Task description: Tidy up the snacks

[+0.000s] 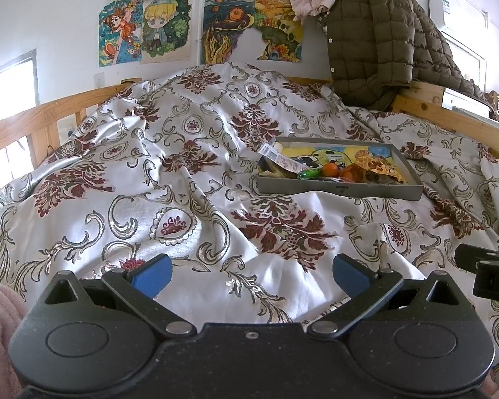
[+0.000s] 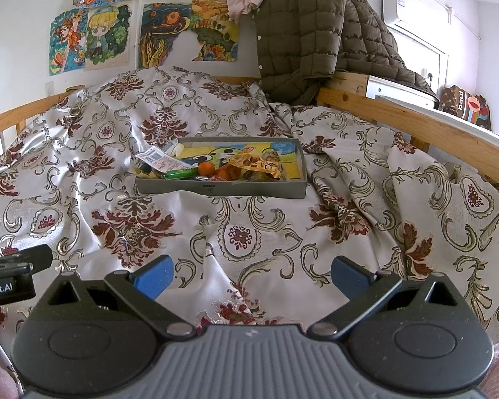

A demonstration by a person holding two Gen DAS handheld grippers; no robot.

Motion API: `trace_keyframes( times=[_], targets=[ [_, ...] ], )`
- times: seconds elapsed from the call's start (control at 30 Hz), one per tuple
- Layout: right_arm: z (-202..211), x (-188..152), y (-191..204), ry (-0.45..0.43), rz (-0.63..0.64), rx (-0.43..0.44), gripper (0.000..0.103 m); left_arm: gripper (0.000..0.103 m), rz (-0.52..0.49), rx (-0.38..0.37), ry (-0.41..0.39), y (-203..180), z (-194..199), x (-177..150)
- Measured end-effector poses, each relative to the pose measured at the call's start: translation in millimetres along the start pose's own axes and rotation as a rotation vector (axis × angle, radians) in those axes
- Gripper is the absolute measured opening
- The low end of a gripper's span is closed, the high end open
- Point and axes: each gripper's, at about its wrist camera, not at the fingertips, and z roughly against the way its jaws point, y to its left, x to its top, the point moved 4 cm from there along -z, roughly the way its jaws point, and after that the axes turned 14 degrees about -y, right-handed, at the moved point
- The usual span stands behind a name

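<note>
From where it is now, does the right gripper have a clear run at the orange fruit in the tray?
Probably yes. The right gripper has its tongs open and empty, and only rumpled bedspread lies between it and the grey tray. The orange fruit sits near the front wall among wrappers.

I see glossy satin-like cloth on the bedspread [image 1: 189,166], matt grey card on the tray [image 2: 223,190], crinkly shiny wrappers [image 2: 259,165] inside, bare wood on the bed rail [image 2: 399,116], and quilted matt fabric on the jacket [image 1: 376,43].

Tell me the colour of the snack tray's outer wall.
Plain grey: the tray shows it best in the right wrist view, sitting on the patterned bedspread.
</note>
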Motion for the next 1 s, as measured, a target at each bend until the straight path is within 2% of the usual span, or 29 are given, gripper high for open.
trace_keyframes(
  times=[1.0],
  targets=[
    [2.4,-0.7,0.8,-0.001,0.009,0.008,0.103,0.102,0.001,0.01,0.024,-0.3,2.9,1.6]
  ],
)
